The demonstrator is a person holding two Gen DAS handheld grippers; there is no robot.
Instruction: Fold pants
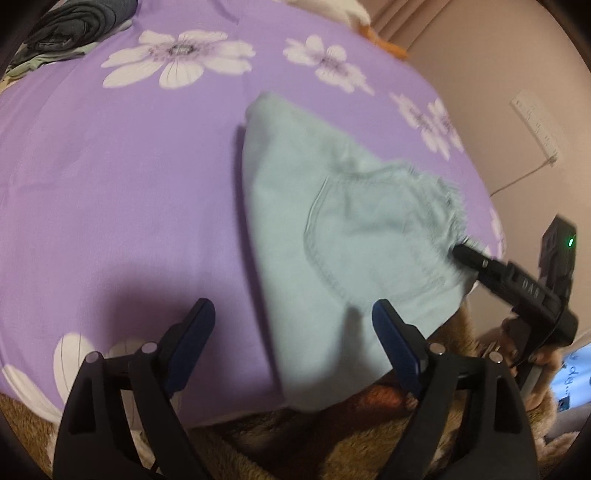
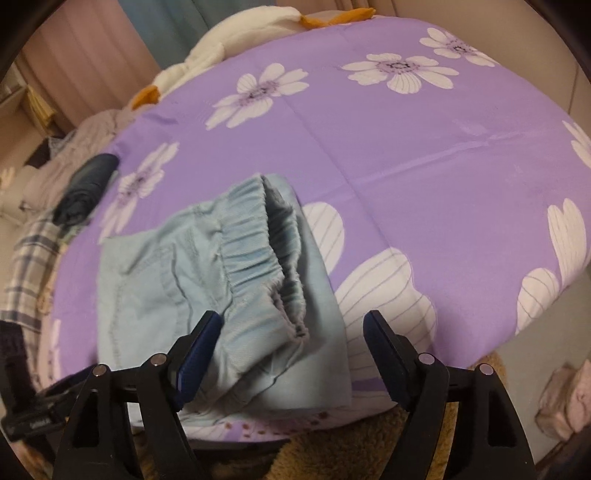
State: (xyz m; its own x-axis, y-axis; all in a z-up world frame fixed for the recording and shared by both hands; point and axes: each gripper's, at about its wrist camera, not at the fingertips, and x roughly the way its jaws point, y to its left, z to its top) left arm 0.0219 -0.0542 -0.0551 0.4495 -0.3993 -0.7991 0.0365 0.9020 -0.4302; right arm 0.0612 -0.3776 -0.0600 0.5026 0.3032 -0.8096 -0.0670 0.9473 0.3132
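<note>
In the left wrist view, a dark folded garment [image 1: 79, 27] lies at the far left corner of the bed, on a purple bedsheet [image 1: 122, 177] printed with white flowers. The left gripper [image 1: 293, 325] hovers over the near edge of the bed with its blue-padded fingers [image 1: 199, 328] spread wide and nothing between them. Just right of centre lie the pale blue pants [image 1: 332, 221], folded into a compact bundle with a stitched pocket facing up and the gathered waistband toward the right edge of the bed. At that waistband the tip of the right gripper [image 1: 463, 253] touches the cloth; from this side I cannot tell whether it is pinching it. Raised lettering on that gripper's black body reads roughly "UAB", blurred. A green light glows on the unit above it. On the wall further right hangs a white power strip [image 1: 537, 127] with a cable.

In the right wrist view, the dark garment [image 2: 86, 188] sits at the left beside plaid cloth [image 2: 31, 254]. The pants [image 2: 229, 291] lie at the near edge, the elastic waistband folded uppermost. The right gripper [image 2: 293, 332] has its fingers [image 2: 201, 343] wide apart, the left one resting against the fabric, the waistband between them ungripped. A white plush toy [image 2: 236, 40] with orange parts lies at the far side.
</note>
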